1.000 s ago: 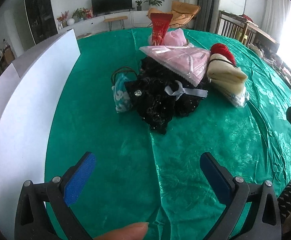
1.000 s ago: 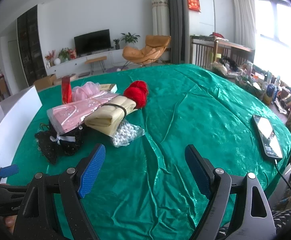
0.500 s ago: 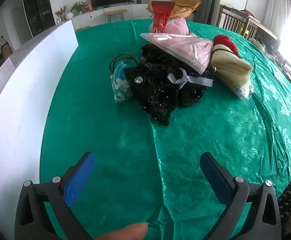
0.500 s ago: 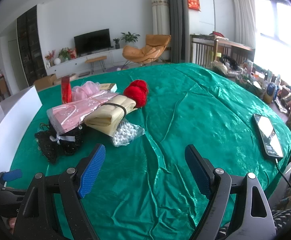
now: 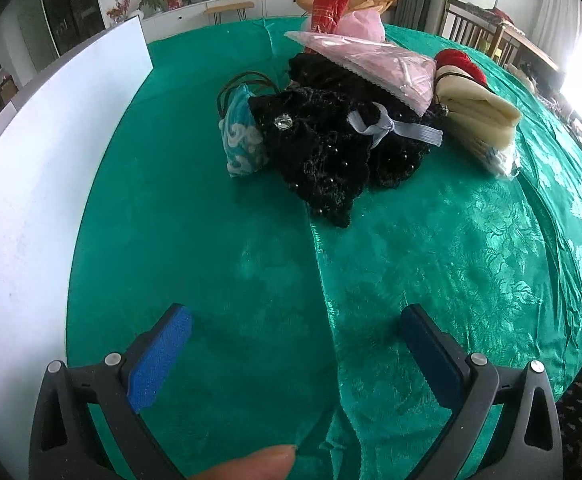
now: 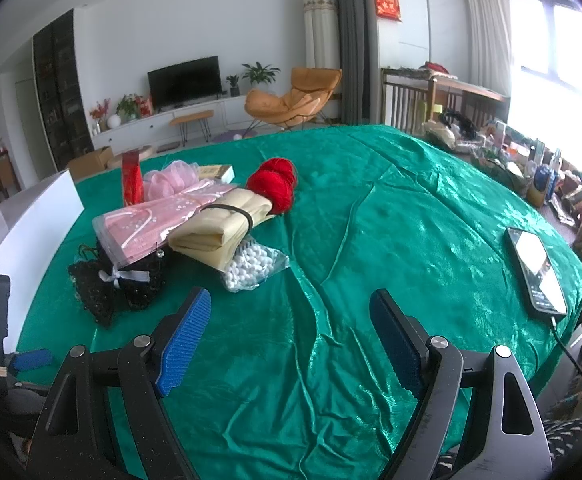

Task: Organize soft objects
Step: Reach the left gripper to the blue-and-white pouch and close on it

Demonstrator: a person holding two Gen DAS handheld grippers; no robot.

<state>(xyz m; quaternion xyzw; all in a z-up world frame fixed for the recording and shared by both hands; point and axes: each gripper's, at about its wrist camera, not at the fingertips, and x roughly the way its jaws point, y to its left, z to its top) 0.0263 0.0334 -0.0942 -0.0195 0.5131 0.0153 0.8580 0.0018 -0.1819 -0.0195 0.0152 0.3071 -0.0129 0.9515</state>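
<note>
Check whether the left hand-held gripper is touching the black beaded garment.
Apart. The left wrist view shows the open left hand-held gripper short of the black beaded garment, bare green tablecloth between.

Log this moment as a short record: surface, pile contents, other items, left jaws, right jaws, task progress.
surface: green cloth
pile: black beaded fabric, blue pouch, pink packet, cream roll, red yarn, bag of white beads
other items: phone at the right edge, white board on the left
left gripper: jaws open, empty
right gripper: jaws open, empty
progress: pile untouched
</note>
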